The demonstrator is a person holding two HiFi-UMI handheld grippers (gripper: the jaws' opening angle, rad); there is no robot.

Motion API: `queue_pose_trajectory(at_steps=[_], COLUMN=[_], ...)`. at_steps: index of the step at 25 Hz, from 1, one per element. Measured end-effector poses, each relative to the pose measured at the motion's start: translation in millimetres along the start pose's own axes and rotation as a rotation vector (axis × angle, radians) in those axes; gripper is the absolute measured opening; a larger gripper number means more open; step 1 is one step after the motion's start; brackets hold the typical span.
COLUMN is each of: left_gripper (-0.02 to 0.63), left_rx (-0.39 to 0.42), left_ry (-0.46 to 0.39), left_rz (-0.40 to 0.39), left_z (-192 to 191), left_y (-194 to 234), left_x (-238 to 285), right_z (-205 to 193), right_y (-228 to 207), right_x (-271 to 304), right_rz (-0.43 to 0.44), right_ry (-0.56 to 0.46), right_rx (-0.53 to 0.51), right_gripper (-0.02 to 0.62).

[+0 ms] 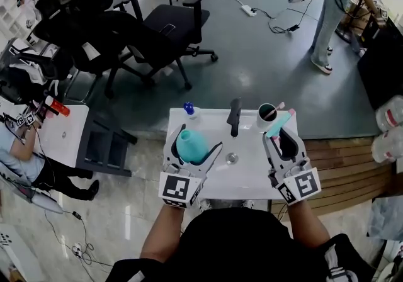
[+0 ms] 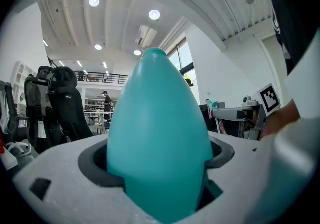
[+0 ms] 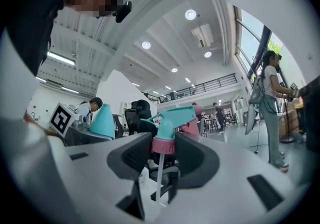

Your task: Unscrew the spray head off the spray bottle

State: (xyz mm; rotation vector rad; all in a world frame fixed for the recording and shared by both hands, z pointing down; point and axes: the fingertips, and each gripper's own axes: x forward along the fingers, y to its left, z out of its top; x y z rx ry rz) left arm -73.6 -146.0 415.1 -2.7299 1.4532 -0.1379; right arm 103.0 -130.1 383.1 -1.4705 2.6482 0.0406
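Teal plastic on both sides, and the two pieces are apart! The left gripper (image 1: 196, 142) has its jaws spread wide and pressed onto the fat body of the spray bottle (image 1: 189, 145). It holds the bottle above the white washbasin (image 1: 252, 175), at about ten o'clock from the drain (image 1: 232, 158).

Over at two o'clock from that drain, the right gripper (image 1: 281, 138) stands roughly half open, and that gap is filled. Its pads clamp the pink collar (image 3: 163, 145) of the spray head (image 1: 278, 124), with the teal nozzle sticking up above the jaws and the white dip tube (image 3: 158, 180) dangling free below. Nothing joins that tube to the bottle. The black tap (image 1: 234, 117), at twelve o'clock from the drain, stands apart from both.

So I'd call the unscrewing itself done: the thread is off and the head is clear of the neck. What's left, as I read it, is the tidy finish, bringing each piece to rest. The head wants care, because it looks top-heavy with that long thin tube. I'd lay it on its side on bare basin top around four o'clock, away from the cup (image 1: 267, 114) at one o'clock. The bottle tapers and looks rounded, so its base needs to sit flat before the left jaws let go, or it may tip. I can't tell whether it holds liquid.
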Motion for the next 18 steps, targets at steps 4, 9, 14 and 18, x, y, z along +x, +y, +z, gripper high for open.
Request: queue_pose_trajectory(at_steps=[4,9,14,18], left_gripper=[0.46,0.46,0.46,0.46], left_rx=[0.0,0.004,0.003,0.006], left_ry=[0.006,0.021,0.025,0.028], left_rz=[0.004,0.012,0.017,0.02], left_z=[-3.5,-7.5,-8.7,-9.3], left_y=[0.4,0.3,0.0,0.8], left_x=[-0.8,1.7,0.7,1.4], right_z=[0.9,-4.5,-6.4,-7.4], right_y=[0.6,-3.5,-4.5,-5.0], right_x=[0.2,0.0,-1.8,-1.0], right_rz=[0.0,-0.022,-0.035,-0.036], right_ry=[-0.004,0.015,0.025,0.028], right_rx=[-0.003,-0.011,-0.015,-0.017], right_gripper=[0.147,0.147,0.147,0.147])
